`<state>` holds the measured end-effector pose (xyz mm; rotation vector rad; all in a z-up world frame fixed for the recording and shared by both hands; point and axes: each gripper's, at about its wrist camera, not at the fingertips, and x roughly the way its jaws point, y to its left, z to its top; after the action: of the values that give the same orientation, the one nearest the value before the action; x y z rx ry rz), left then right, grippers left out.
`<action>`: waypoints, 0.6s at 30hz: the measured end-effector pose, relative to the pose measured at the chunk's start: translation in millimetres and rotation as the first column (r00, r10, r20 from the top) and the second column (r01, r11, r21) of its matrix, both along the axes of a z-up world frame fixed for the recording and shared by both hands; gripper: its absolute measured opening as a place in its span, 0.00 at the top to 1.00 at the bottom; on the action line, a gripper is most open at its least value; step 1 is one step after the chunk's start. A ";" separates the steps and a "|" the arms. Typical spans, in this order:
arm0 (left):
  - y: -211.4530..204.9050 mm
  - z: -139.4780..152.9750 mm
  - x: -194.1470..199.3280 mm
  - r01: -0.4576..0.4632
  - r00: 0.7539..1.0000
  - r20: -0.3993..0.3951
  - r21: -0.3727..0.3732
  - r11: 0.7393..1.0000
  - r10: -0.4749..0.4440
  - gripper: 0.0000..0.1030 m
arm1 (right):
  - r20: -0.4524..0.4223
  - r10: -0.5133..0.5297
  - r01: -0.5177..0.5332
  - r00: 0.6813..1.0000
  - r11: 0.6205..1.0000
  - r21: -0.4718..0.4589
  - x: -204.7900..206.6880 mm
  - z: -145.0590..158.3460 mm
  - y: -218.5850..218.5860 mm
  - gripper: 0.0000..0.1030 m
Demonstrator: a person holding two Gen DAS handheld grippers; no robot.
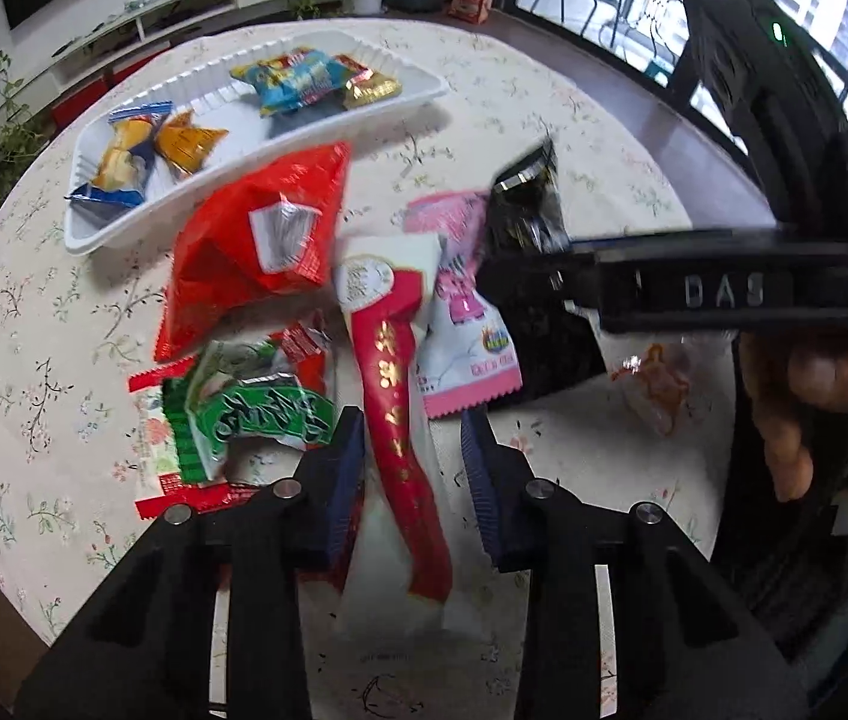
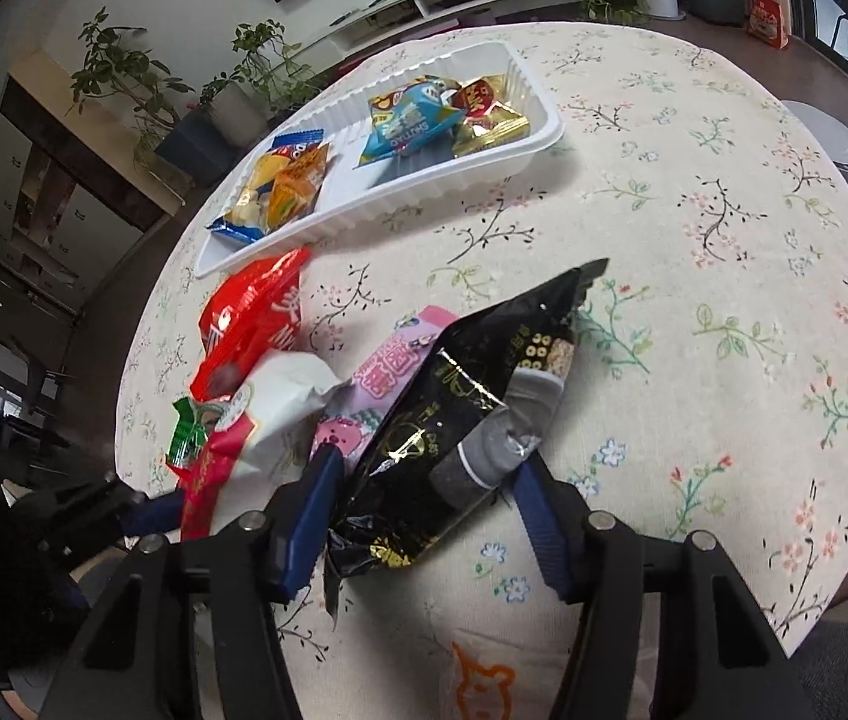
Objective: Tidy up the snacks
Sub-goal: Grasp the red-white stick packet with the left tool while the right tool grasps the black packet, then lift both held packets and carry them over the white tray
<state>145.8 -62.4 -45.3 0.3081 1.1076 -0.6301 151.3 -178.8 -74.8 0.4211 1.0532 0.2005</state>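
The white tray (image 1: 424, 97) near the far side of the round table (image 1: 604, 120) already holds four snacks: a blue-ended pack and an orange one in its left compartment, a blue packet (image 1: 291, 81) and a gold-red one in its right. The rest lies in a loose overlapping heap nearer the person: a red bag (image 1: 255, 246), a green wrapper (image 1: 255, 414), a pink pouch (image 1: 460, 306), a white-and-red stick pack (image 1: 393, 372) and a black packet (image 2: 472, 408). So the job looks under half done. The left gripper (image 1: 411, 456) is spread, its fingers on either side of the stick pack but not visibly pressing it; the right gripper (image 2: 424, 504) is also unclenched, straddling the black packet's lower end (contact unclear). The heap sits well in from the table's edge, with bare cloth on the right and between heap and tray, so a lift straight to the tray seems unobstructed
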 end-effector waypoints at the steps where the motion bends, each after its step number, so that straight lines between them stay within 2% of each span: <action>1: -2.5 -5.2 0.9 0.008 1.000 -0.015 0.017 1.000 -0.008 0.70 | 0.009 0.002 -0.002 1.000 1.000 0.000 0.2 -0.2 -0.4 0.44; 2: -4.2 -11.2 2.3 0.016 0.999 -0.037 0.033 0.999 -0.014 0.70 | 0.018 0.006 -0.006 1.000 1.000 -0.005 -0.1 -0.5 -0.3 0.47; 4: -4.3 -14.6 5.4 0.011 0.999 -0.045 0.026 1.000 -0.010 0.70 | 0.025 0.011 -0.011 1.000 1.000 0.004 -1.9 -1.6 -1.8 0.61; 5: -4.4 -13.8 6.8 0.007 0.999 -0.046 0.026 1.000 -0.006 0.75 | 0.025 0.012 -0.012 1.000 1.000 0.018 -2.9 -2.1 -3.2 0.71; 6: -5.0 -13.2 7.8 0.003 0.999 -0.033 0.039 0.999 -0.002 0.80 | 0.033 0.011 -0.012 0.999 1.000 0.027 -5.0 -1.7 -4.6 0.74; 10: -4.8 -11.7 4.2 -0.002 1.000 -0.001 0.025 1.000 0.002 0.83 | 0.083 0.008 -0.008 0.997 1.000 0.008 -14.5 8.4 -7.8 0.80; 15: 1.3 -4.9 1.4 -0.027 1.000 0.000 -0.046 0.999 0.027 0.83 | 0.123 -0.002 -0.001 0.992 1.000 0.019 -25.0 18.0 -13.4 0.81; 18: 10.3 1.1 1.3 -0.050 0.999 -0.026 -0.115 0.992 0.048 0.83 | 0.138 -0.003 -0.001 0.990 1.000 0.031 -31.9 23.1 -16.0 0.81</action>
<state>147.1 -52.1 -44.2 0.1741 1.0932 -0.6526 119.3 -194.8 -51.7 0.4298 0.9152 0.2419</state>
